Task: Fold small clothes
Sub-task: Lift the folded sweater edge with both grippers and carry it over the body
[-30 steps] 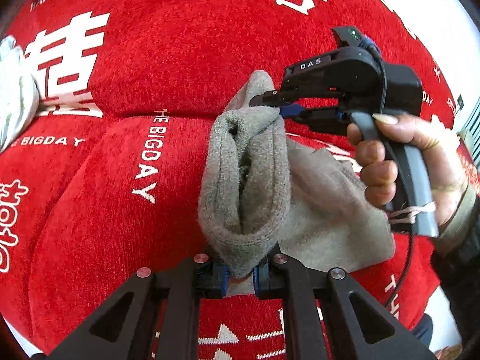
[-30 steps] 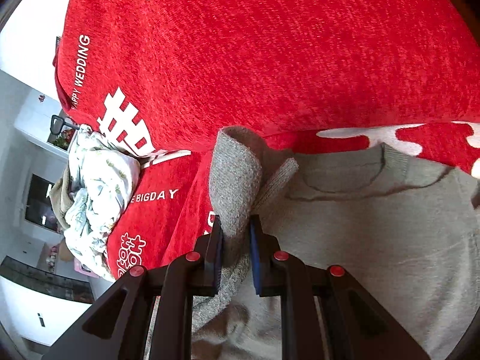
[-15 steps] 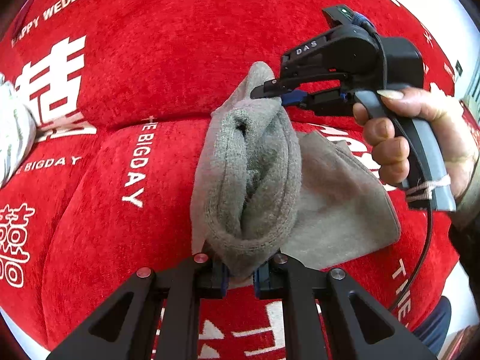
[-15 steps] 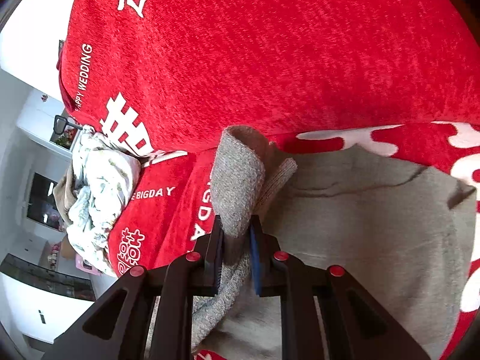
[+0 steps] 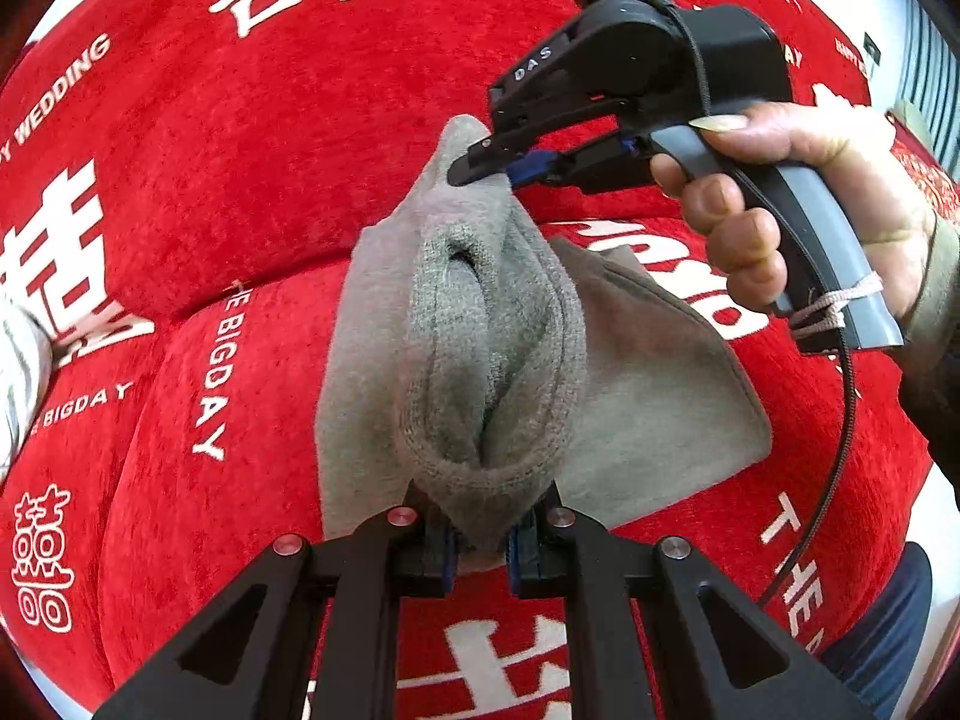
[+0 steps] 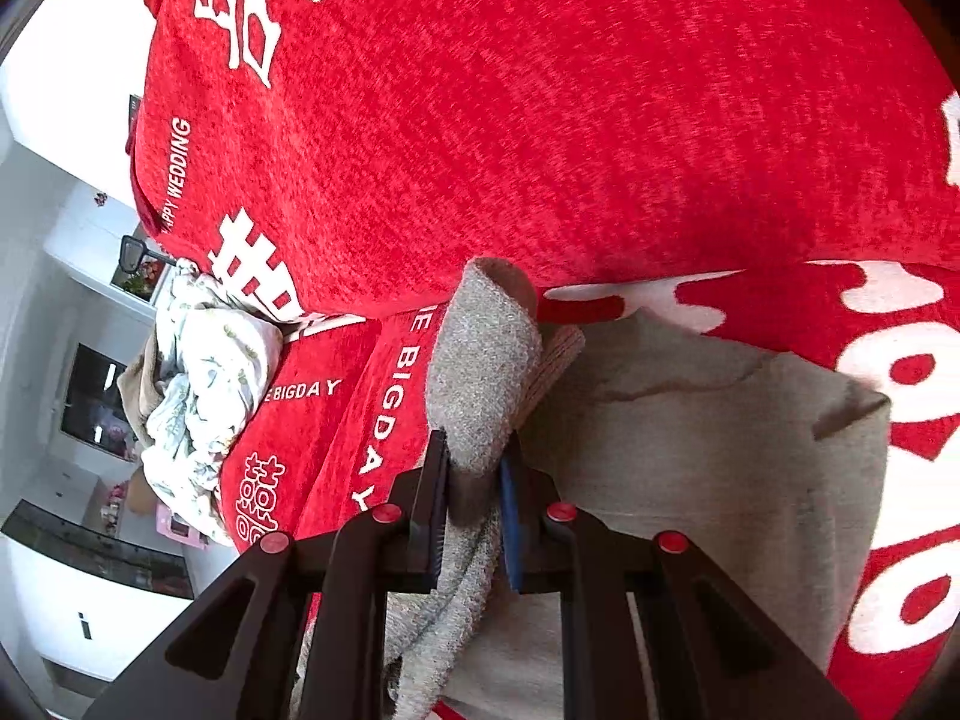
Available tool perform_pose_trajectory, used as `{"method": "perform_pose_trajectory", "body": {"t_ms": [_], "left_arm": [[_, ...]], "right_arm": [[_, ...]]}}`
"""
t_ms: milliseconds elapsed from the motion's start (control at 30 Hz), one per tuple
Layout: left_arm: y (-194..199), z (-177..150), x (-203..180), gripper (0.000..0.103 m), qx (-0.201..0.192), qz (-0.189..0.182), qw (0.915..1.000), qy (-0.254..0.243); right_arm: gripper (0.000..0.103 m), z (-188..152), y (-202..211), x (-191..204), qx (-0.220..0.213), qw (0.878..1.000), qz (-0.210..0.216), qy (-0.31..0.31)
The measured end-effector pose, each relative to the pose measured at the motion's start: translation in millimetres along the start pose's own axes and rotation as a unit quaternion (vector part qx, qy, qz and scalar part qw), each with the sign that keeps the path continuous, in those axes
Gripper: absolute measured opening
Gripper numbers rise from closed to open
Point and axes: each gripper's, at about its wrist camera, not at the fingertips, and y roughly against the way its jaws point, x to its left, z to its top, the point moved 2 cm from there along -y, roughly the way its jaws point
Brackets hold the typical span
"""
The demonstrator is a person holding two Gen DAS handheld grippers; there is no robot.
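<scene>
Left gripper (image 5: 478, 540): both black fingers enter from the bottom edge of its own wrist view, jaws closed tight on a bunched fold of grey knit garment (image 5: 480, 360). Right gripper (image 6: 474, 498): jaws likewise clamped on the same garment's edge. In the left wrist view, the person's right hand (image 5: 798, 204) wraps the grey pistol handle, thumb lying along its top, dark sleeve at the wrist.
</scene>
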Motion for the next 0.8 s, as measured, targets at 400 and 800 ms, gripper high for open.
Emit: {"method": "perform_pose_trajectory", "body": {"t_ms": [400,800], "left_arm": [[-14,16,-46,0.012,0.025,-0.004,0.9988,-0.043],[-24,20,-79,0.012,0.039,-0.008,0.9972,-0.063]], "right_arm": [[0.017,5,23,-29,-0.01,1.0,0.01,0.002],[0.015,6,43,-58,-0.018,1.0,0.011,0.001]]}}
